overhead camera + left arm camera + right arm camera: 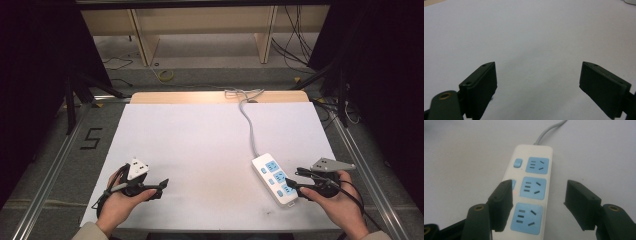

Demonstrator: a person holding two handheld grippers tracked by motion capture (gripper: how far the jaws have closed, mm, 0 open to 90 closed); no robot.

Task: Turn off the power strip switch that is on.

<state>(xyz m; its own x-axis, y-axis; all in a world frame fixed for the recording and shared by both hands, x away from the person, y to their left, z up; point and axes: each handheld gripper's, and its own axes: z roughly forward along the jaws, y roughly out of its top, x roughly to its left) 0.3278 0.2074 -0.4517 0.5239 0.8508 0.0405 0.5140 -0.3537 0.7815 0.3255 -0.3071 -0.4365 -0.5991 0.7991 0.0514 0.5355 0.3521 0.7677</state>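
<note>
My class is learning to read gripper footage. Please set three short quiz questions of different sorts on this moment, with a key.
1. True or false: the power strip has three blue sockets.
2. Which gripper has the strip between its jaws: A left gripper, B right gripper?
3. Fill in: the strip's grey cord runs toward the table's ____ edge.

Key: 1 true. 2 B; its jaws stand open around the strip. 3 far.

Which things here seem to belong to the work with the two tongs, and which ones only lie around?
Likely part of the work:
- power strip, white with blue sockets, on the table
- right tongs, open over the strip
- left tongs, open above bare table

Only lying around:
- yellow cable on the floor
- wooden shelf behind
</note>
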